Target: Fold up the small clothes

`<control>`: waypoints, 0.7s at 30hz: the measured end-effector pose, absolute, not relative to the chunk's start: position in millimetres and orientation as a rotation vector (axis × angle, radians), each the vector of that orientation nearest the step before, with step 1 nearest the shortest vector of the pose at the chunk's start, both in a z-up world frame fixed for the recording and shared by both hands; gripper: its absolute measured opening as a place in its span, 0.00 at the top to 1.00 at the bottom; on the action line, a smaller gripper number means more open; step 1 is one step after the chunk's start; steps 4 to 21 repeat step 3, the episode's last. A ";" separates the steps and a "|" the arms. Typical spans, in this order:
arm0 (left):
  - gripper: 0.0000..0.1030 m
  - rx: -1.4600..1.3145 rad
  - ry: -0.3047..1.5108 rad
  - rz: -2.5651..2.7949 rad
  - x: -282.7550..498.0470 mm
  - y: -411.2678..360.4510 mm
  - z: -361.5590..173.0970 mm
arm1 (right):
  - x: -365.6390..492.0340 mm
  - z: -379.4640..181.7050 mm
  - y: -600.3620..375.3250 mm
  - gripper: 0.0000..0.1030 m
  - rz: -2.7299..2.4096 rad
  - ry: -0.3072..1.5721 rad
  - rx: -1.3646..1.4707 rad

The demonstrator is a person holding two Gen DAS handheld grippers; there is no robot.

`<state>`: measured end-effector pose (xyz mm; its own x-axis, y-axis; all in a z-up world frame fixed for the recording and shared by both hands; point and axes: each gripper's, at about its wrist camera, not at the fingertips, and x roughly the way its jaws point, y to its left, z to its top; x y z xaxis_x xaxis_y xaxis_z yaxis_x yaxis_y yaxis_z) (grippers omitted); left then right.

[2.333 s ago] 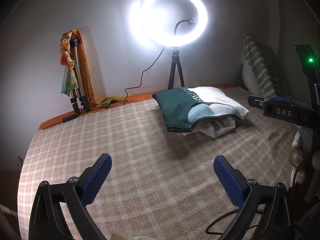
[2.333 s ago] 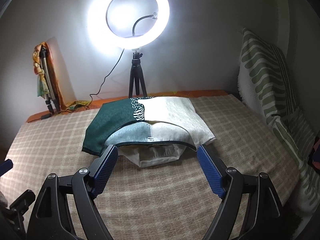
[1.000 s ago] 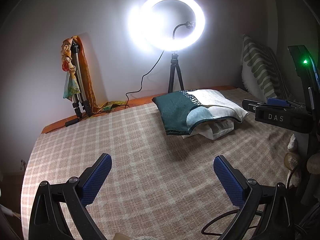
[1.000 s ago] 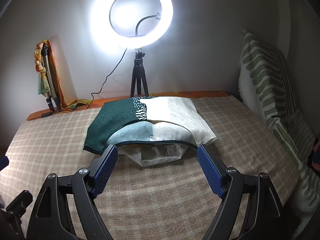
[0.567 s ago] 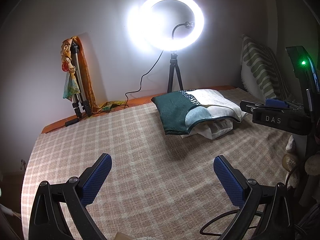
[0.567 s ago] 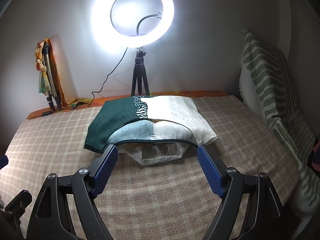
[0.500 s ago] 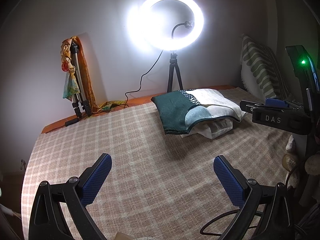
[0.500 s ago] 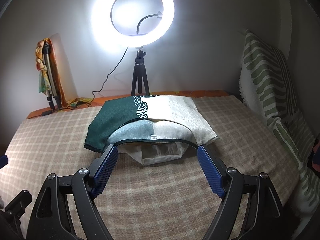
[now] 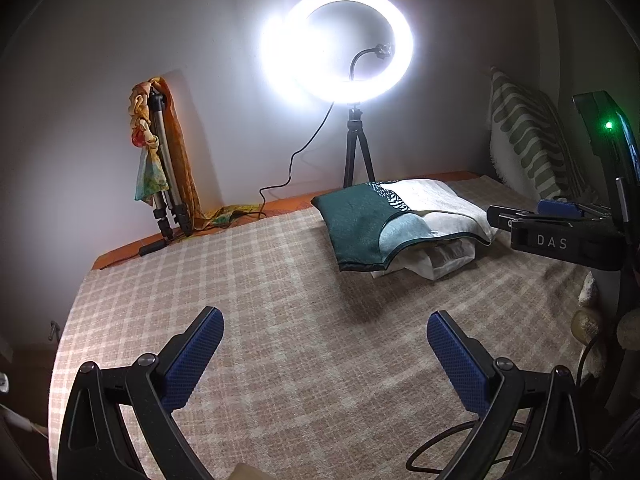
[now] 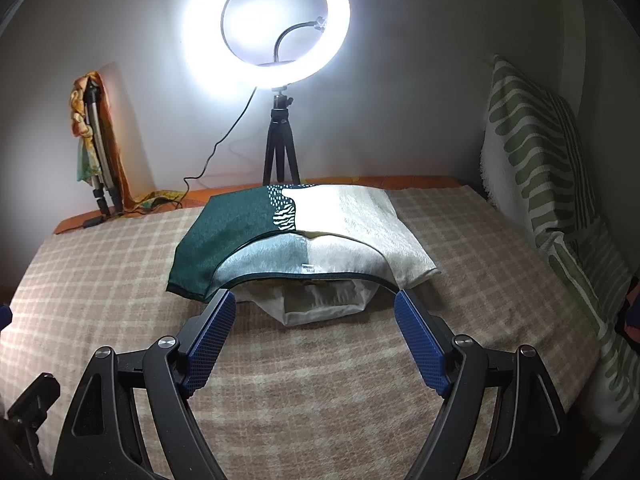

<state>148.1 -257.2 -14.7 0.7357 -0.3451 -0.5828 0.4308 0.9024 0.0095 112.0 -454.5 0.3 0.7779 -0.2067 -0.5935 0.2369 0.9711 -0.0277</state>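
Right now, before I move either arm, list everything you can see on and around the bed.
Green-and-white garment: 1, dark green and cream, folded on the blanket's far middle.
White cloth: 1, white, under the garment.
Checked blanket: 1, beige and white, covering the bed.
Ring light: 1, lit white, on a black tripod behind the garment.
Folded tripod: 1, silver and black, with orange scarves against the far-left wall.
Striped pillow: 1, green and white, upright at right.
Left tongs: blue pads, open, empty.
Right tongs: blue pads, open, before the garment.
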 end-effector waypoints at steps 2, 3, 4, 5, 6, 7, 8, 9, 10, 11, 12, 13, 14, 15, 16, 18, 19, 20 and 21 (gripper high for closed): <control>0.00 0.147 0.612 -0.431 148.5 -257.5 -15.1 | 112.3 0.3 -454.3 0.21 -0.240 0.636 0.050; 0.00 0.148 0.612 -0.431 148.4 -257.9 -15.0 | 112.3 0.4 -454.2 0.21 -0.240 0.636 0.052; 0.00 0.148 0.612 -0.431 148.4 -257.9 -15.0 | 112.3 0.4 -454.2 0.21 -0.240 0.636 0.052; 0.00 0.148 0.612 -0.431 148.4 -257.9 -15.0 | 112.3 0.4 -454.2 0.21 -0.240 0.636 0.052; 0.00 0.148 0.612 -0.431 148.4 -257.9 -15.0 | 112.3 0.4 -454.2 0.21 -0.240 0.636 0.052; 0.00 0.148 0.612 -0.431 148.4 -257.9 -15.0 | 112.3 0.4 -454.2 0.21 -0.240 0.636 0.052; 0.00 0.148 0.612 -0.431 148.4 -257.9 -15.0 | 112.3 0.4 -454.2 0.21 -0.240 0.636 0.052; 0.00 0.148 0.612 -0.431 148.4 -257.9 -15.0 | 112.3 0.4 -454.2 0.21 -0.240 0.636 0.052; 0.00 0.148 0.612 -0.431 148.4 -257.9 -15.0 | 112.3 0.4 -454.2 0.21 -0.240 0.636 0.052; 0.00 0.148 0.612 -0.431 148.4 -257.9 -15.0 | 112.3 0.4 -454.2 0.21 -0.240 0.636 0.052; 0.00 0.148 0.612 -0.431 148.4 -257.9 -15.0 | 112.3 0.4 -454.2 0.21 -0.240 0.636 0.052; 0.00 0.148 0.612 -0.431 148.4 -257.9 -15.0 | 112.3 0.4 -454.2 0.21 -0.240 0.636 0.052; 0.00 0.148 0.612 -0.431 148.4 -257.9 -15.0 | 112.3 0.4 -454.2 0.21 -0.240 0.636 0.052; 0.00 0.148 0.612 -0.431 148.4 -257.9 -15.0 | 112.3 0.4 -454.2 0.21 -0.240 0.636 0.052; 0.00 0.148 0.612 -0.431 148.4 -257.9 -15.0 | 112.3 0.4 -454.2 0.21 -0.240 0.636 0.052; 0.00 0.148 0.612 -0.431 148.4 -257.9 -15.0 | 112.3 0.4 -454.2 0.21 -0.240 0.636 0.052; 0.00 0.148 0.612 -0.431 148.4 -257.9 -15.0 | 112.3 0.4 -454.2 0.21 -0.240 0.636 0.052; 0.00 0.148 0.612 -0.431 148.4 -257.9 -15.0 | 112.3 0.4 -454.2 0.21 -0.240 0.636 0.052; 0.00 0.148 0.612 -0.431 148.4 -257.9 -15.0 | 112.3 0.4 -454.2 0.21 -0.240 0.636 0.052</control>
